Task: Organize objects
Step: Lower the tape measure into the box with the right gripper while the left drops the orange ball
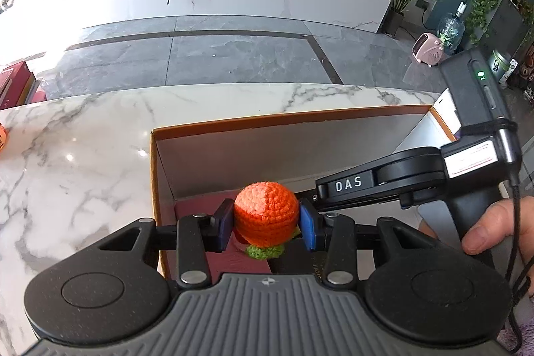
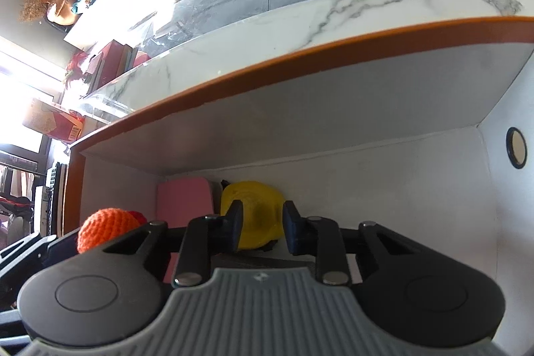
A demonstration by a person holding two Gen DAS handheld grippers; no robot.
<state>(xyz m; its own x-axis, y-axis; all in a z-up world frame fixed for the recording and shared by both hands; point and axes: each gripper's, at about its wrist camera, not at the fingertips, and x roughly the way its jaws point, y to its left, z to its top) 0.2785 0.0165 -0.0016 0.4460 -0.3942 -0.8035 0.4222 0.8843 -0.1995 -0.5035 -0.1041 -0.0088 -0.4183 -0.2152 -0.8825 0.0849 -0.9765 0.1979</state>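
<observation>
Nearest in the left wrist view, the left gripper has its fingers pinching a crocheted orange ball from both sides, held low over the near left corner of an open box. The ball is round and soft-looking, knitted in bright orange yarn with a green leafy tuft on its underside; something red shows just behind it, though what it is I cannot tell.

In the right wrist view, the right gripper reaches down inside the same box, its fingers partly spread around a yellow object, with a gap showing on the right side, so it looks released or not yet gripped. Beside that lies a pink flat item against the far wall.

The box, white inside with an orange rim, stands on the marble table.

By the look of it, sorting is well under way: two things sit in the box, and the ball has yet to be let go.
</observation>
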